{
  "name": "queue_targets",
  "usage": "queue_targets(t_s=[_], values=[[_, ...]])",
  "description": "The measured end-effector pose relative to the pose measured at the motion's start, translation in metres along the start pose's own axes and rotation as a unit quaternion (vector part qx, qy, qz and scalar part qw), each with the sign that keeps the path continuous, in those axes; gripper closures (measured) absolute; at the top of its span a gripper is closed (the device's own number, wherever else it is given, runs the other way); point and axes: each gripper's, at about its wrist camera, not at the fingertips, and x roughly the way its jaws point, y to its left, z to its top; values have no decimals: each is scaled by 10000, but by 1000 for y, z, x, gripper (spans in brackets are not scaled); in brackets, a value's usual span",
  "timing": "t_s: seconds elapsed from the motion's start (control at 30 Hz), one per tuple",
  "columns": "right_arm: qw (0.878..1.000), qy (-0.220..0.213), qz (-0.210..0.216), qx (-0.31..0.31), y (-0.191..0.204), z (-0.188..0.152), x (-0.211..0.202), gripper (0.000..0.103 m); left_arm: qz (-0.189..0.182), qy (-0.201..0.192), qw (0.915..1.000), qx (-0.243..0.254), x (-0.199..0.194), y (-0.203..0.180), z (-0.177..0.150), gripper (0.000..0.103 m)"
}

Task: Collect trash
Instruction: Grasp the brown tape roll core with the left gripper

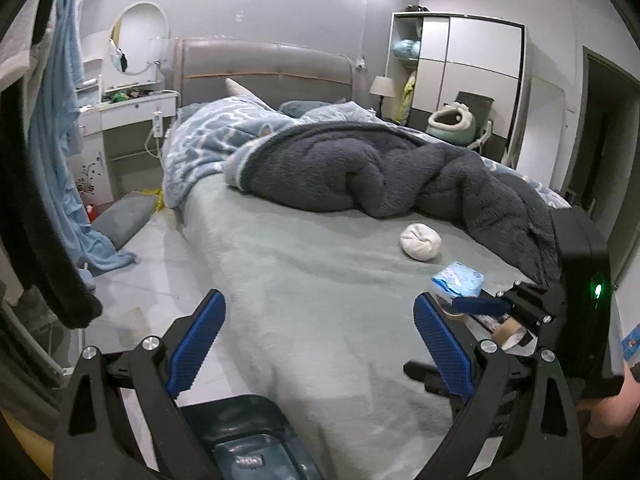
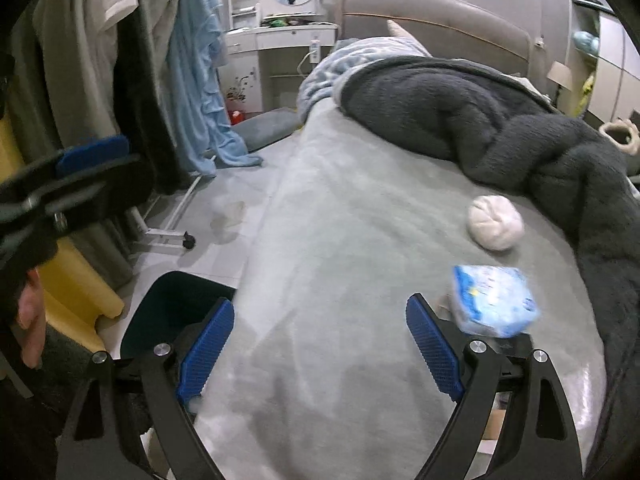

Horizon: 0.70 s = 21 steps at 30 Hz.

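A blue-and-white plastic packet [image 2: 494, 300] lies on the grey-green bed sheet [image 2: 340, 240], just right of my right gripper's [image 2: 320, 320] right fingertip. It also shows in the left wrist view [image 1: 458, 280]. A white crumpled ball [image 2: 496, 222] lies further up the bed, also seen from the left [image 1: 420, 241]. A dark bin [image 2: 172, 308] stands on the floor by the bed, below my left gripper [image 1: 320, 316], where its rim [image 1: 240, 412] shows. Both grippers are open and empty. The right gripper appears in the left wrist view [image 1: 480, 306] beside the packet, over a tape roll [image 1: 510, 330].
A rumpled dark grey duvet [image 1: 380, 172] covers the far half of the bed. A blue towel [image 1: 60, 140] and dark clothes hang at the left. A grey cushion [image 1: 120, 220] lies on the floor. A vanity desk [image 1: 128, 112] and a wardrobe [image 1: 468, 76] stand behind.
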Motion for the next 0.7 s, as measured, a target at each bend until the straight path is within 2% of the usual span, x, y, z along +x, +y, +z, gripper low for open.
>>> queue_targets(t_s=[0.17,0.23,0.5,0.63,0.7], values=[[9998,-90,-120,-98,-25,-8,-10,14,-82,149,9999,17,18,-19,-5,7],[9997,-94,-209,-120,-35,-11,-12,14,-226,203,9995,3,24,-26,-5,7],[9991,-95,-353,230,-86,-26,-20,14,-285,247,9992,141,41,-57,-8,7],[9989,-83,-388,243,-98,-33,-24,14,-516,345,9980,116,49,-69,-12,7],[9988,-103,-383,275,-104,-35,-26,14,-517,348,9979,158,51,-76,-13,11]])
